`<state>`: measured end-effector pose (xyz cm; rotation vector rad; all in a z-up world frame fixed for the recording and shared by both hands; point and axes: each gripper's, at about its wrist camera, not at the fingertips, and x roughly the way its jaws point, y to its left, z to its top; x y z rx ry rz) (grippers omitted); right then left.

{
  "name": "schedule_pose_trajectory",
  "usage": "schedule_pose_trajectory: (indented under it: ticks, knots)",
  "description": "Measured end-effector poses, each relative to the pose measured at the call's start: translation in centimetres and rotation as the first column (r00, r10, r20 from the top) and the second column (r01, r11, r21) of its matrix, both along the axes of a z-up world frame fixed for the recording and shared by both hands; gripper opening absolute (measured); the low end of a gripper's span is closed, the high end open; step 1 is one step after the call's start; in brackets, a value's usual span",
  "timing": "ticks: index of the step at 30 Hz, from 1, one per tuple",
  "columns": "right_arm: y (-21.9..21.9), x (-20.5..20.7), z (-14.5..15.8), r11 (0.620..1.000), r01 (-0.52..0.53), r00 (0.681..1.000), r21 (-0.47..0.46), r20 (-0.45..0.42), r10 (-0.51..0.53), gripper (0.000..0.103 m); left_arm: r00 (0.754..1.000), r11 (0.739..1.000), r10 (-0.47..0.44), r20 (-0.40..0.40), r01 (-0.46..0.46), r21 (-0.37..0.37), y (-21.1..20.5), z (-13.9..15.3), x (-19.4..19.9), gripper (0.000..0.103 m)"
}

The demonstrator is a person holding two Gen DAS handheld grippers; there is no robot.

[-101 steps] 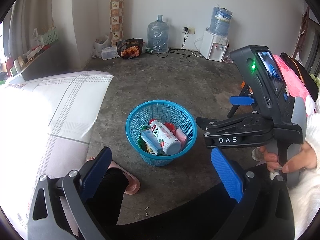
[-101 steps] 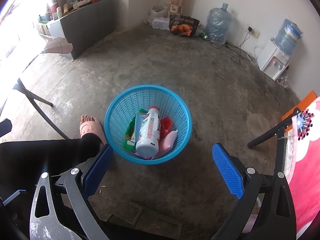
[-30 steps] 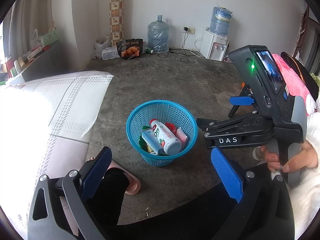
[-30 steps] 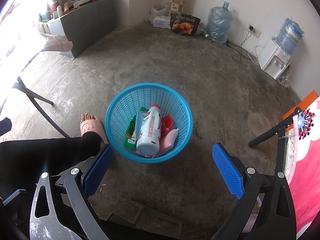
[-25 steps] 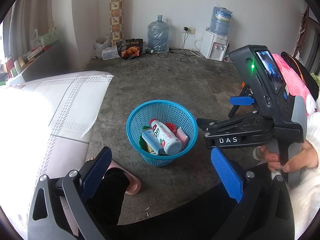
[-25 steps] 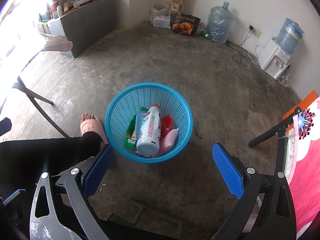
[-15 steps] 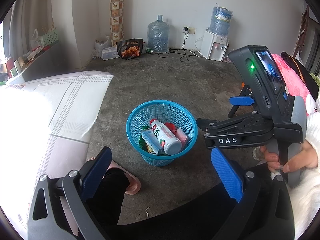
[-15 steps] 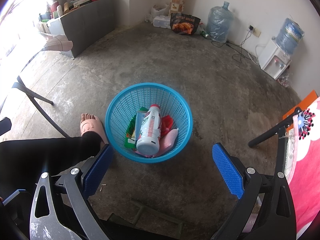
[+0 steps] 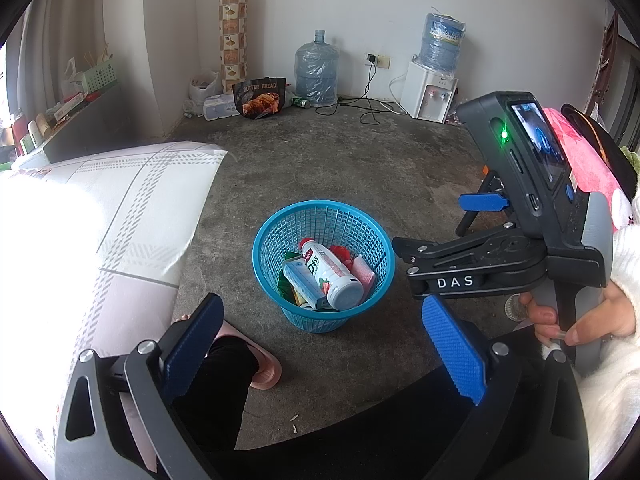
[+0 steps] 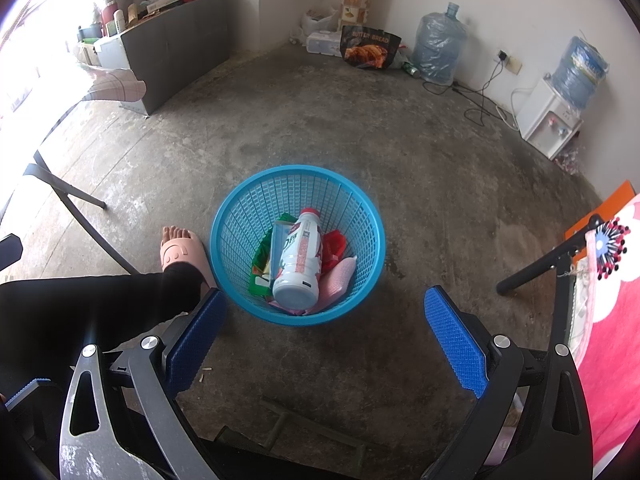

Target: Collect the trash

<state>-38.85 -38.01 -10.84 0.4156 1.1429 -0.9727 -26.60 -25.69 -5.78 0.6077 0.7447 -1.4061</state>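
Note:
A blue mesh basket (image 9: 276, 224) (image 10: 240, 204) stands on the concrete floor. In it lie a white drink bottle (image 9: 332, 276) (image 10: 298, 260), a carton, and red, green and pink wrappers. My left gripper (image 9: 320, 344) is open and empty, held above the floor in front of the basket. My right gripper (image 10: 326, 332) is open and empty, above the basket's near rim. The right gripper's body (image 9: 520, 248) shows at the right of the left wrist view, held in a hand.
A table with a white checked cloth (image 9: 100, 216) is at left. My foot in a pink slipper (image 10: 180, 252) is beside the basket. Water jugs (image 9: 316, 68), a dispenser (image 9: 430, 88) and a bread bag (image 9: 260, 98) line the far wall. A pink cloth (image 10: 612, 320) hangs at right.

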Motion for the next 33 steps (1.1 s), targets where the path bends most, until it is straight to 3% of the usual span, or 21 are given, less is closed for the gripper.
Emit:
schedule_pose_trajectory:
  ticks: [33]
  knots:
    - [0.08,-0.16,-0.6,1.0,-0.004,1.0,0.017,-0.011,0.004,0.095,1.0,1.0,-0.001,0.002,0.001,-0.005,0.02,0.02,-0.08,0.098]
